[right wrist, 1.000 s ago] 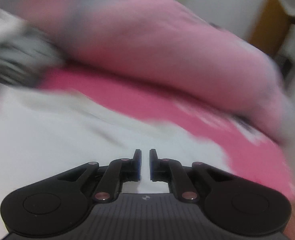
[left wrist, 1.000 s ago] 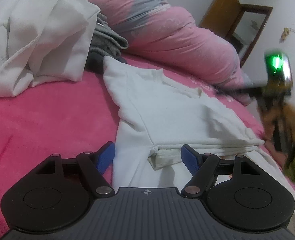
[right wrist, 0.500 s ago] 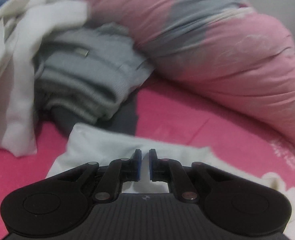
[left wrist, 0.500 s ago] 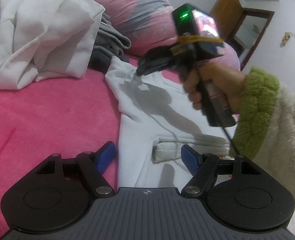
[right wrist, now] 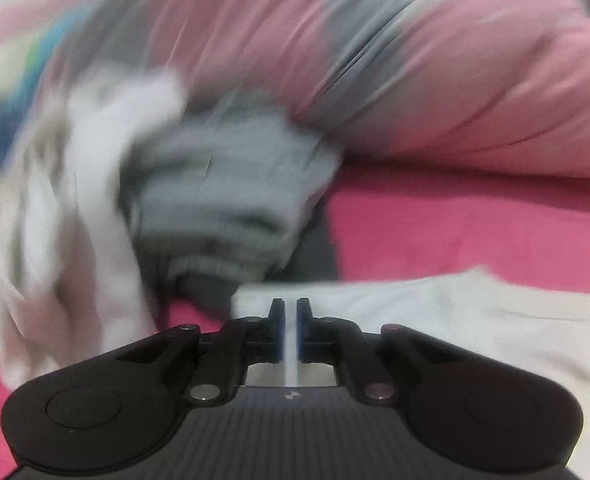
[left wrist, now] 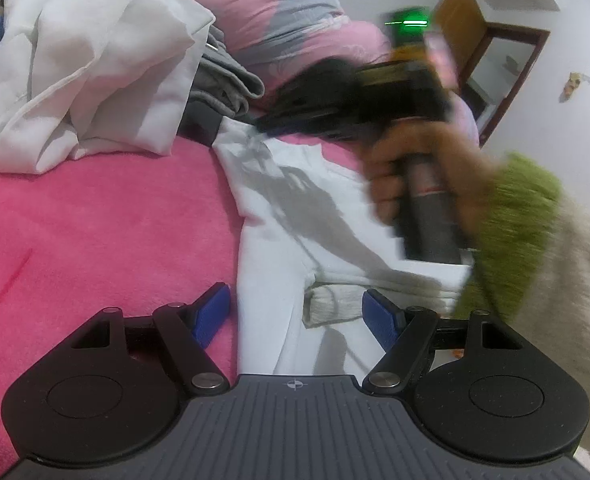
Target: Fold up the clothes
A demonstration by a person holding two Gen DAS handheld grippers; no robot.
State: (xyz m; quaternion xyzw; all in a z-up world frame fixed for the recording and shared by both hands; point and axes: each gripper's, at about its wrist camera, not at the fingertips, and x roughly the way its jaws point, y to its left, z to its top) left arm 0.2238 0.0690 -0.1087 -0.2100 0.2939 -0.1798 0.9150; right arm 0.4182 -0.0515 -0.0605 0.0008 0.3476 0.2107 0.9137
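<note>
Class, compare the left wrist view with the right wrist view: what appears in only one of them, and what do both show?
Only the left wrist view shows the hand holding the right gripper, a green cuff, the mirror, and the open left gripper. Only the right wrist view shows the right gripper's fingers nearly closed. Both show the white garment, grey clothes, pink bedcover and pillow.
</note>
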